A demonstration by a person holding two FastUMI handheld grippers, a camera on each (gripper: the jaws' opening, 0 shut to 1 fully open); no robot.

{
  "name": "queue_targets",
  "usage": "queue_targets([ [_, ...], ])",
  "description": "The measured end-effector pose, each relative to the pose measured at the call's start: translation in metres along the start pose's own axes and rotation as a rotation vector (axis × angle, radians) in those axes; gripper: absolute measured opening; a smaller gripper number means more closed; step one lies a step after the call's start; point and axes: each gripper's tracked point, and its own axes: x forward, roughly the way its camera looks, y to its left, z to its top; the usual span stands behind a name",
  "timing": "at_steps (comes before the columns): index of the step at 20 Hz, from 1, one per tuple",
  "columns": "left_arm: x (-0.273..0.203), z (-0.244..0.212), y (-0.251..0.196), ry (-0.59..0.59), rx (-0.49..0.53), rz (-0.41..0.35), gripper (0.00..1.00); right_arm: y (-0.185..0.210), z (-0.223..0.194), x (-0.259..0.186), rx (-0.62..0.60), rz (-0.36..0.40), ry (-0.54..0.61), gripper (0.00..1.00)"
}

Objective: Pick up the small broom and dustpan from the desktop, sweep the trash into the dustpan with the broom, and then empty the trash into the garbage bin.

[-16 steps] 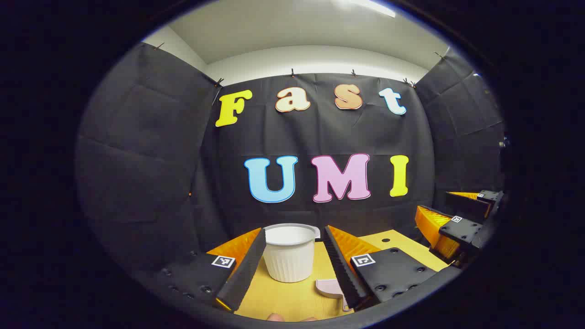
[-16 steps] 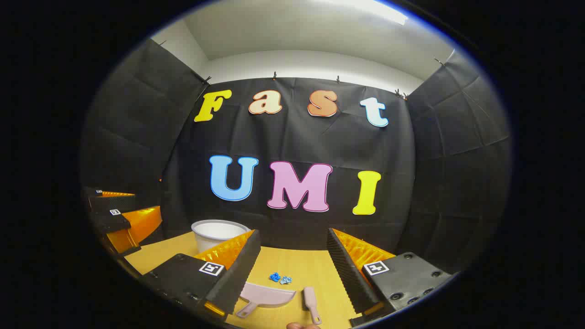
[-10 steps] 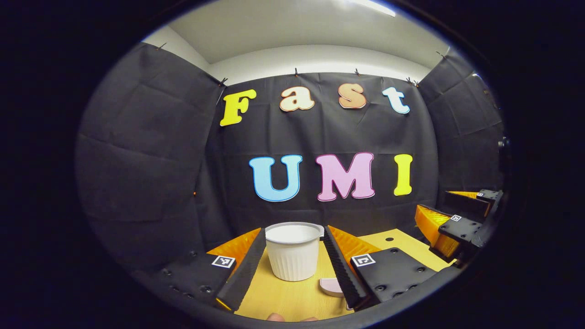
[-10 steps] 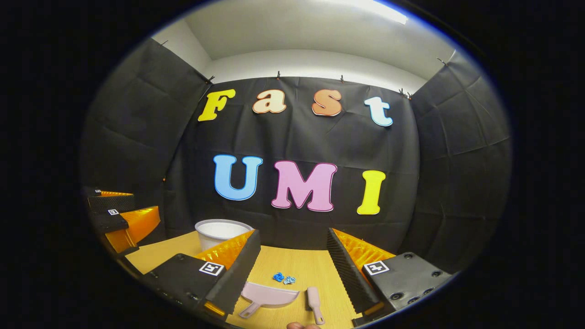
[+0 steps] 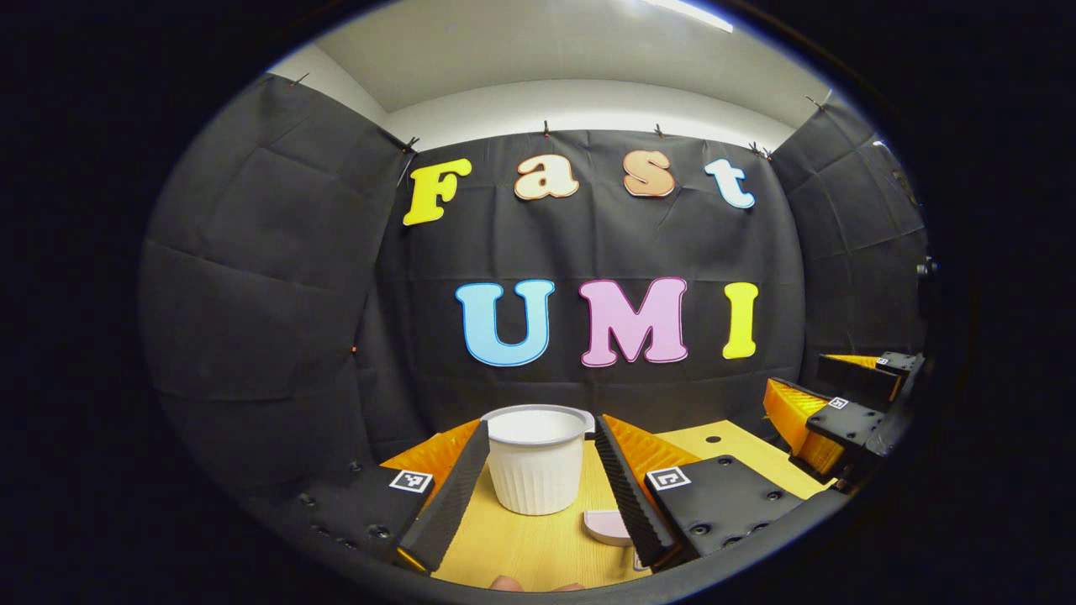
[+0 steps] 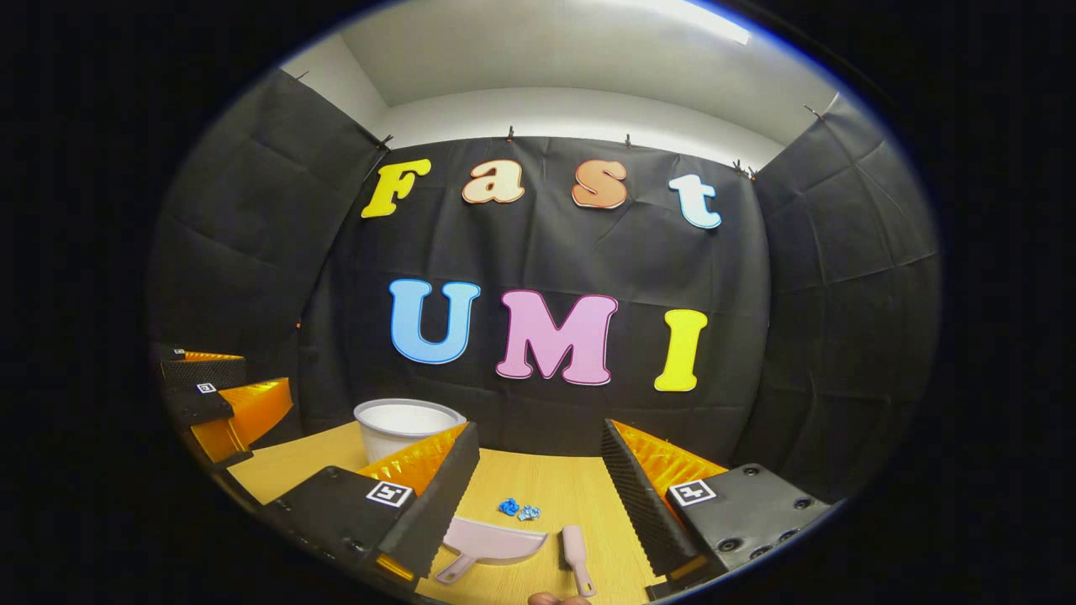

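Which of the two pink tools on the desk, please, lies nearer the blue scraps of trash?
The dustpan: its wide mouth lies just short of the blue trash, while the small broom lies off to the dustpan's right.

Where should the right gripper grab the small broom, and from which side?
Take the small broom by its narrow handle, the end nearest the right gripper, coming down from above with the open jaws across the handle. It lies flat on the desktop, beside the dustpan but apart from it.
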Motion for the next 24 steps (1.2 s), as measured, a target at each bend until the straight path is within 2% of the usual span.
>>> queue_targets([
  [4,0.009,-0.014,-0.025,0.033,-0.037,-0.090,0.75,-0.017,0.009,0.004,-0.023,-0.039,-0.018,0.94],
  [7,0.026,-0.023,-0.040,0.077,-0.035,-0.120,0.75,-0.031,-0.002,0.011,-0.039,-0.054,0.017,0.92],
  [8,0.031,-0.021,-0.048,0.078,-0.046,-0.139,0.75,-0.039,0.000,0.013,-0.041,-0.064,0.011,0.95],
  [9,0.037,-0.018,-0.054,0.077,-0.053,-0.150,0.75,-0.047,0.001,0.016,-0.039,-0.076,0.005,0.92],
  [14,0.061,-0.020,-0.070,0.080,-0.044,-0.150,0.75,-0.070,-0.008,0.036,-0.039,-0.087,0.015,0.94],
  [24,0.094,-0.025,-0.092,0.118,-0.035,-0.144,0.75,-0.086,-0.028,0.075,-0.009,-0.061,0.050,0.95],
])
